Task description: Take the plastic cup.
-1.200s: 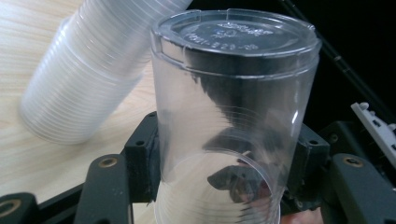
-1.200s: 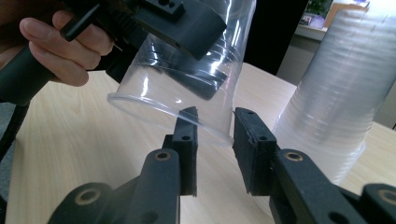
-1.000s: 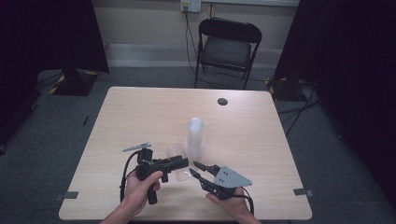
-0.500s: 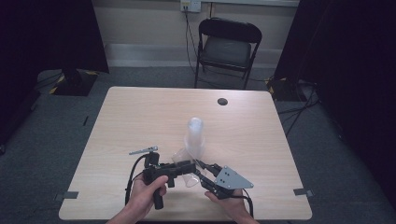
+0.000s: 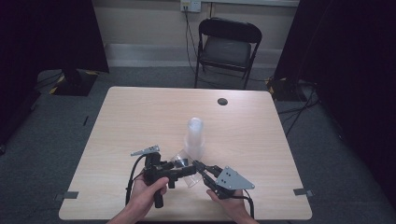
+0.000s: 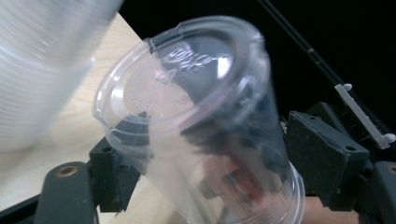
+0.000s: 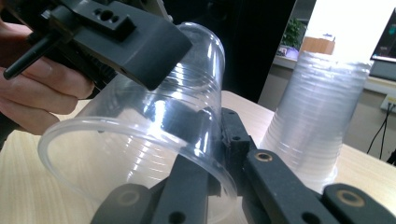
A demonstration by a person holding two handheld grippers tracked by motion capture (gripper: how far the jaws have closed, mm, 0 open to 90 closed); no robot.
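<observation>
The clear plastic cup (image 5: 183, 164) hangs on its side just above the near part of the counter (image 5: 140, 116), between your two claws and just in front of the upside-down stack of cups (image 5: 194, 135).

Your right claw (image 5: 201, 168) has its jaws shut on the cup's wall at the open rim, one jaw inside and one outside; they have just been closing onto it. Your left claw (image 5: 187, 171) has just been opening: its jaws now stand on either side of the cup's base end, and the left gripper view shows gaps between them and the wall, so the cup seems to hang from the right claw alone.

Expect the cup to be very light, thin and springy. It will probably dent or crack if you squeeze hard across the wall, and the smooth plastic may slip or swing in a one-sided hold. The rolled rim (image 7: 135, 154) looks the stiffest place to take it, so the present pinch there seems sound; the base (image 6: 187, 84) is the next firmest spot.

There is raised moulded lettering on the base, seen in the left gripper view, but it is too blurred to read. No brand or printed label shows elsewhere.
</observation>
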